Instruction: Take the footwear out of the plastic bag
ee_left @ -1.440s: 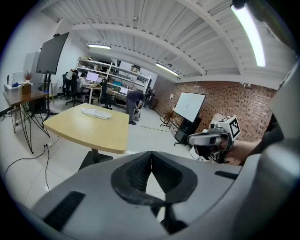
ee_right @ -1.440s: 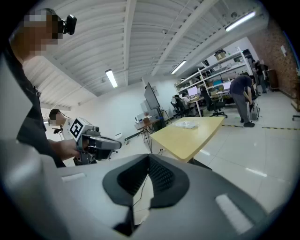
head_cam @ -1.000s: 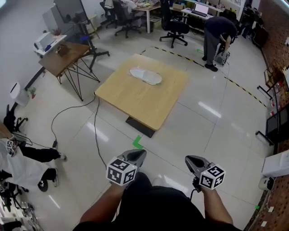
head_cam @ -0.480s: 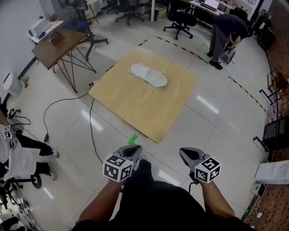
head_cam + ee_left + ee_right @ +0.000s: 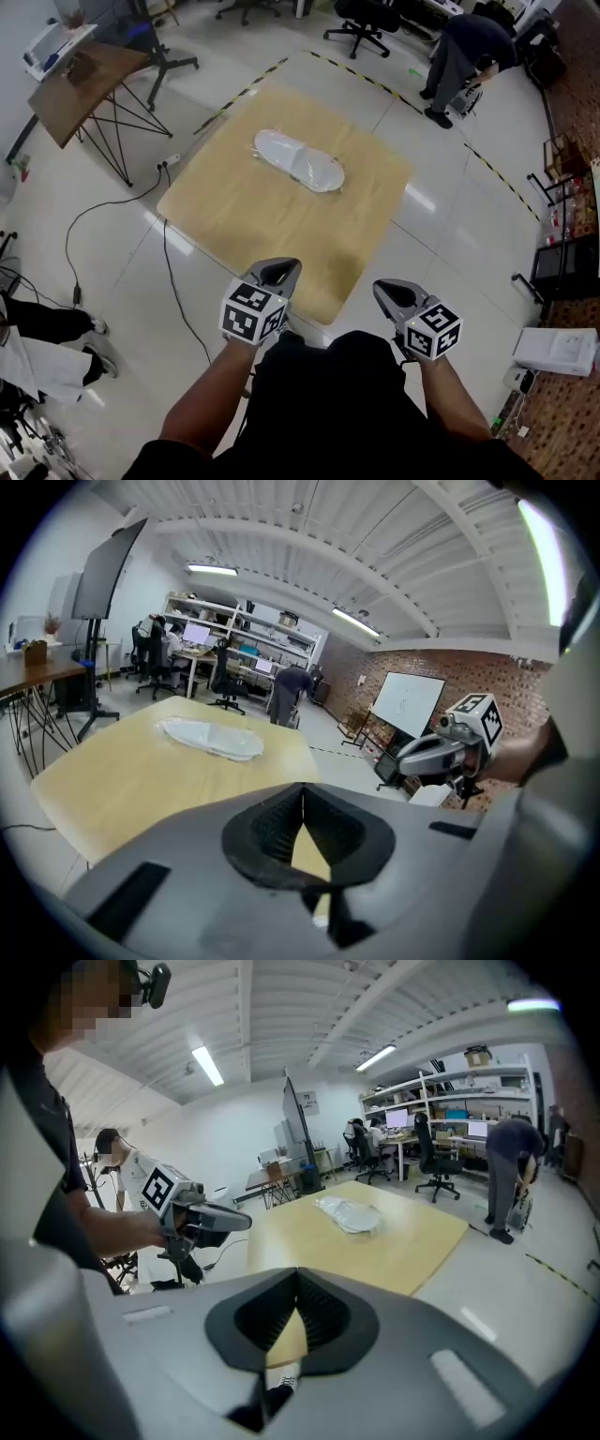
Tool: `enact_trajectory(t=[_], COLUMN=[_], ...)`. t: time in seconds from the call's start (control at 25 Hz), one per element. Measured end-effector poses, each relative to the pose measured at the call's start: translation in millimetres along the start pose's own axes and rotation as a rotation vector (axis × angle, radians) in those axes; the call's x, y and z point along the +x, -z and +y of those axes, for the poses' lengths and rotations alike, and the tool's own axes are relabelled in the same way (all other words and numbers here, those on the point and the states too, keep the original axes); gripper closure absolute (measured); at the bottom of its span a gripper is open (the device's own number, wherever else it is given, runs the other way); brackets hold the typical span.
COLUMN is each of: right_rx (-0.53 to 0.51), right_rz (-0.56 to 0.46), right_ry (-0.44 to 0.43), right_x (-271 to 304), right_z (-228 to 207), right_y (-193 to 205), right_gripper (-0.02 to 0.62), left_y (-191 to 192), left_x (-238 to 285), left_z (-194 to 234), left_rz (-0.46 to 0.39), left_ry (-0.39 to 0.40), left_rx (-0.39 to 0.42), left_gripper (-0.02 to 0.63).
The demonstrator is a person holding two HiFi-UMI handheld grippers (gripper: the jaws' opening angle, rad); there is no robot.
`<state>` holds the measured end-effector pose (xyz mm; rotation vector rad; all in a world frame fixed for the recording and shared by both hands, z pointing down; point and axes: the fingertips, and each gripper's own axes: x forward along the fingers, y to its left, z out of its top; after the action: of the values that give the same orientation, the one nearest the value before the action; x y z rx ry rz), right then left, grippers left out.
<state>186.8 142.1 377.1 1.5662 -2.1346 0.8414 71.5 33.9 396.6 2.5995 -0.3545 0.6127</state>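
**Both grippers closed and empty, held short of the table**

The left gripper (image 5: 284, 268) and right gripper (image 5: 383, 290) are held side by side in front of the person's torso, noses pointing toward the wooden table (image 5: 246, 221). Each gripper's jaws are pressed together with nothing between them. In the head view, the left gripper's tip overlaps the table's near edge and the right gripper's tip lies just right of its near corner. The left marker cube (image 5: 251, 319) and right marker cube (image 5: 433, 330) face upward. The bare left forearm (image 5: 202, 403) and right forearm (image 5: 452, 412) run back toward the body.
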Motion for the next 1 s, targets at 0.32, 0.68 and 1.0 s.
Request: enact_trajectory(t=[0.32, 0.68, 1.0], right_rx=[0.077, 0.112, 0.153], right_rz=[-0.028, 0.029, 0.058], right_ry=[-0.016, -0.147, -0.172], right_x=[25.6, 50.9, 56.4], right_z=[-63.6, -115.6, -155.6], right_y=[-17.8, -9.1, 0.8], right_gripper=[0.594, 0.594, 0.594], left_y=[-31.4, -11.3, 8.5], left_x=[118.1, 239.9, 265.4], left_z=[19.7, 35.6, 56.5], left_rz=[0.128, 0.383, 0.465], left_ry=[-0.12, -0.162, -0.206], left_rx=[0.412, 0.556, 0.554], left_gripper=[0.5, 0.462, 0.526])
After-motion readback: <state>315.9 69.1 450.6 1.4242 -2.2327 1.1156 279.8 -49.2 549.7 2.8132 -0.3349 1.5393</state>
